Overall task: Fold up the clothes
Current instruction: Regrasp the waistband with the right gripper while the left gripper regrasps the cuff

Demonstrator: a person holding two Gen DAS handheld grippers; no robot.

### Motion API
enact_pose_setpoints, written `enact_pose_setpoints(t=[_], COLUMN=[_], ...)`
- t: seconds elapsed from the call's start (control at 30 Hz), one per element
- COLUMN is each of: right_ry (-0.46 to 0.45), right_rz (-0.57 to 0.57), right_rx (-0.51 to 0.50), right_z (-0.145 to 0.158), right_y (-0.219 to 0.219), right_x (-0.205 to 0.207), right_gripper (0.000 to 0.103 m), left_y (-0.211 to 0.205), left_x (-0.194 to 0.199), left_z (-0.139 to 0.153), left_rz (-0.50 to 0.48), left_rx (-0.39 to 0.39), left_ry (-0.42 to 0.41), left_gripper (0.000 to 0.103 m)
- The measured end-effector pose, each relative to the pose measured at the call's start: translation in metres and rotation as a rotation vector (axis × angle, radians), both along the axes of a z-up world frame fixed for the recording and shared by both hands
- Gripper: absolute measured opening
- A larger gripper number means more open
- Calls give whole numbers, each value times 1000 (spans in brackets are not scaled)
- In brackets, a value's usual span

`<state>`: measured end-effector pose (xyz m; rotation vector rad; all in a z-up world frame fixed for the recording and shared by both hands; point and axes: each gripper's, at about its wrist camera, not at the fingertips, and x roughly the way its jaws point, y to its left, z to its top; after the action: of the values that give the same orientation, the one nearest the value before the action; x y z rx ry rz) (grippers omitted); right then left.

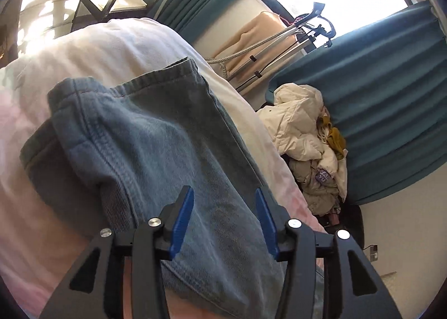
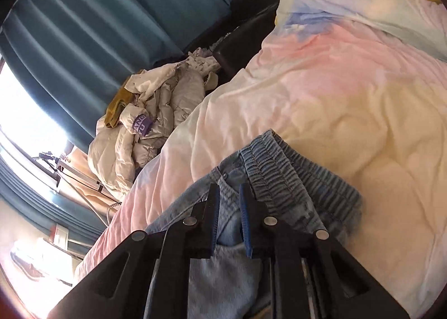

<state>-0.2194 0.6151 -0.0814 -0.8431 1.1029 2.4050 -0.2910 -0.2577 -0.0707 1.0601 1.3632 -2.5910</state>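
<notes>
Pastel bedding [image 2: 321, 90] in pink, cream and pale blue covers the bed you are working on, with teal curtains [image 1: 377, 123] and a heap of pale jackets [image 1: 304, 134] off to the side. Your denim trousers [image 1: 156, 134] lie on that bedding, doubled over at the leg end, where one layer rests on another. Your left gripper [image 1: 225, 221] hangs over the leg with its blue pads spread wide and nothing between them but the cloth lying beneath. Your right gripper [image 2: 227, 213] sits at the elastic waistband [image 2: 282, 168], its fingers drawn close together with denim showing in the narrow gap; whether the cloth is truly pinched there, you cannot tell from this view. The soft, lumpy quilt is the risk: it gives under pressure, so a closing pad may catch bedding along with denim and drag both. If your right grasp holds only one layer of the waistband, the layer under it may slide out and skew the fold. Thick doubled denim also tends to spring back open unless pressed flat.
</notes>
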Motion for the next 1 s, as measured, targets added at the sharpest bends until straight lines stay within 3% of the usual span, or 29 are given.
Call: enact_pose_setpoints(t=[0.13,0.23,0.27,0.37,0.47,0.57,0.73,0.8,0.87,0.9,0.93,1.0], right_ry=[19,28,32,36,40,73,62,58,66,61,55,25], right_rz=[-5,-31,-42,-68,-93,-105,-78,-98,-134,-145,-156,-168], right_rx=[-54,-133,-163,-247,-349,-425,-435,-434,-402,-366,-328,-247], right_z=[-4,-20,-26,-47,-68,-83,-102,-108,-108,-104,-101,-94], right_y=[-12,-20,-22,-24,-19,-11,-11,-11,-15,-20,-24,-32], right_x=[41,66,74,90,99,97,66,57,52,49,46,43], right_gripper=[22,56,64,71,72,75,77,84,85,84,79,54], left_y=[-5,-7,-6,-4,-4,-7,-7,-6,-5,-4,-4,-3], left_x=[47,56,57,55,46,33,8,6,5,4,3,2], left_z=[-16,-33,-38,-58,-80,-94,-94,-89,-83,-81,-78,-73], left_rz=[57,69,71,50,62,67,46,60,74,81,89,103], left_rx=[98,163,175,211,258,283,202,176,150,137,123,97], left_ry=[13,-51,-66,-114,-145,-120,-47,-35,-23,-18,-12,0], left_gripper=[62,63,64,64,64,64,64,62,49,35,27,18])
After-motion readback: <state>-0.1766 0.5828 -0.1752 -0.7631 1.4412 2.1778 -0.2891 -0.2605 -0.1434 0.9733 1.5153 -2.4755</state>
